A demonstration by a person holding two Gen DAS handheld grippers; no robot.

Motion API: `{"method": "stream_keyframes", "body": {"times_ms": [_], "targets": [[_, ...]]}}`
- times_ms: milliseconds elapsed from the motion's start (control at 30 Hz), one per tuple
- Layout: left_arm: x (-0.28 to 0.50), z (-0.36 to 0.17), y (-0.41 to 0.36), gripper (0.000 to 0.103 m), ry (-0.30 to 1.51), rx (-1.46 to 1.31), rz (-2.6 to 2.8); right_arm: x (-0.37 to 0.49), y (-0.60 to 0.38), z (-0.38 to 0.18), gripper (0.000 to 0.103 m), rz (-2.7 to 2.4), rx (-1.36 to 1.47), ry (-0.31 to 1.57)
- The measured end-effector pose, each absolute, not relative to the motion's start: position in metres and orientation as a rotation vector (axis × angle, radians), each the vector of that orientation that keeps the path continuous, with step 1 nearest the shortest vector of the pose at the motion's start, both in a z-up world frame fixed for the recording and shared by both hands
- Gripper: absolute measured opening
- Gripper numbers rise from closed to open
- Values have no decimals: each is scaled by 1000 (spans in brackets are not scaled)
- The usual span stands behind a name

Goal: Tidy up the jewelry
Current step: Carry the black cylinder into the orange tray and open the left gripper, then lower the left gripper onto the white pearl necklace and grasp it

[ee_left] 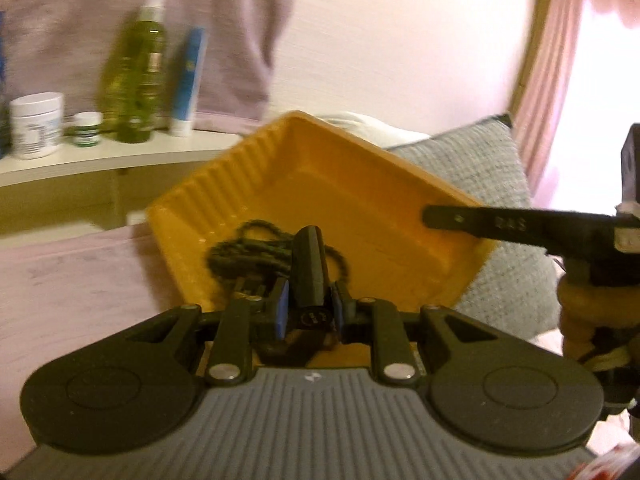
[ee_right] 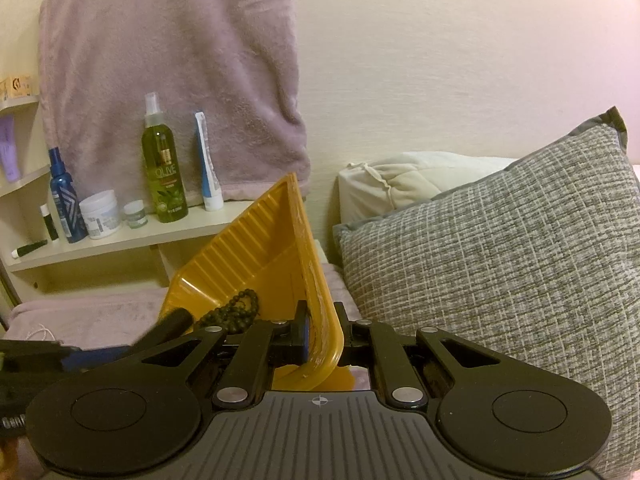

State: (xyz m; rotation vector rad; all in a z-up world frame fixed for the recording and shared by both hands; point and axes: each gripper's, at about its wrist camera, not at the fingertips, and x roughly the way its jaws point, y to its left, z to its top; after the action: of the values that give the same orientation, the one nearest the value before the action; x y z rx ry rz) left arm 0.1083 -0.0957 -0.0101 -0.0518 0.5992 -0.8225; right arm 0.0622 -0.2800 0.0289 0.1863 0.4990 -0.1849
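Right tool (ee_right: 322, 334) clenched on tilted yellow tray (ee_right: 248, 248); left tool (ee_left: 308, 308) gripping black clip (ee_left: 308, 268); "OLIVE" on green bottle (ee_right: 163, 176)

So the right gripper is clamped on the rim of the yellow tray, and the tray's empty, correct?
Not quite. The right gripper does clamp the yellow tray by its rim, but the tray isn't empty: a dark bead necklace lies inside, as the right wrist view shows.
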Motion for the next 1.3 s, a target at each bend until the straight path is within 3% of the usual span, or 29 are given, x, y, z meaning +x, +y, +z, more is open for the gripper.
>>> {"method": "stream_keyframes", "body": {"times_ms": [667, 1300], "targets": [[103, -18, -84, 21, 615, -52, -803, 62, -279, 29, 10, -185, 188, 497], [112, -27, 69, 22, 579, -20, -174, 62, -278, 30, 10, -185, 182, 495]]}}
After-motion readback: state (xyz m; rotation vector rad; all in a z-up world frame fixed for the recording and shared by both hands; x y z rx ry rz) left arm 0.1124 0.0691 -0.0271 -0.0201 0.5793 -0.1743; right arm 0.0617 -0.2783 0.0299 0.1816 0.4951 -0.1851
